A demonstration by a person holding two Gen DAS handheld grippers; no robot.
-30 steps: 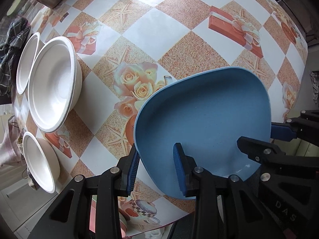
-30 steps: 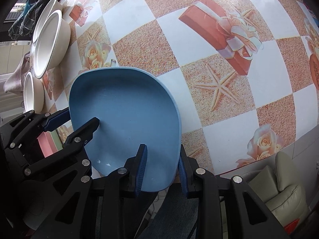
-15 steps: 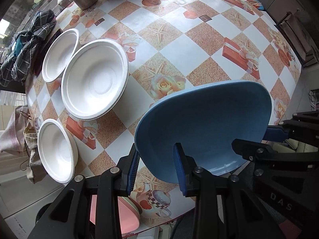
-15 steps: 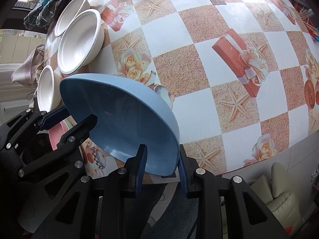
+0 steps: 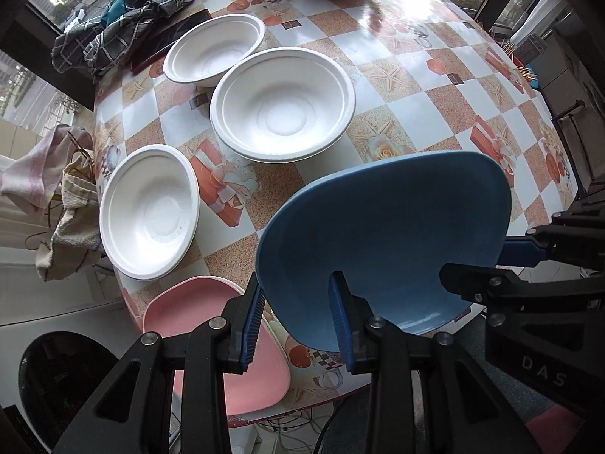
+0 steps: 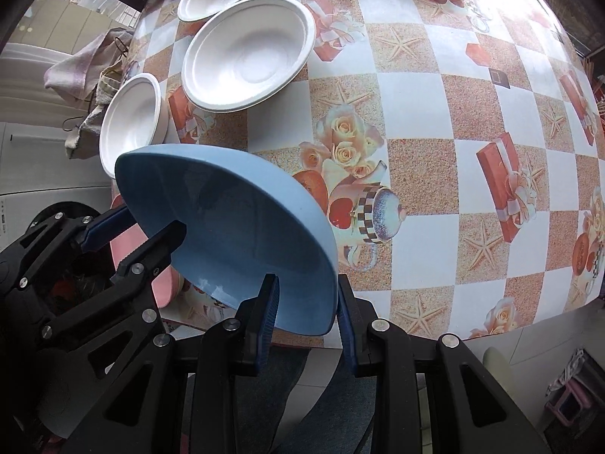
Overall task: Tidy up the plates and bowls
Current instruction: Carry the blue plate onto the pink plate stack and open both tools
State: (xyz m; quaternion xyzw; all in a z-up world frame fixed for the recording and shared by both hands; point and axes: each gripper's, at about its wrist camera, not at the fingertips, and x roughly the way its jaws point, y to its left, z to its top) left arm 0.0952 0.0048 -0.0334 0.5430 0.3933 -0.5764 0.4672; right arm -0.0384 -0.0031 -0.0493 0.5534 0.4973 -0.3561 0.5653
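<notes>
Between the left gripper's (image 5: pixel 297 325) jaws sat the near-left rim of the blue plate (image 5: pixel 385 242) — pinched, one blue pad under the rim and the other inside the dish. Right gripper (image 6: pixel 308 319) was clamped the same way on the opp. near edge, pads on either side of the rim. Plate was held off the table (image 5: pixel 397 60), tilted, its hollow facing back toward both cameras & its far edge raised; long axis ran roughly across from one gripper to the other.

Just left of the left jaws, lower down, lay a pink plate (image 5: pixel 196 314) at the table edge, partly hidden by the left finger. Ahead-left of the jaws sat three white bowls, all upright: a small one (image 5: pixel 149 210) nearest, a large one (image 5: pixel 283 108) beyond it, another small one (image 5: pixel 215 49) furthest — that last one close beside the large bowl; touching or not, can't tell. Checked cloth (image 5: pixel 124 19) lay past them at the far-left edge.
</notes>
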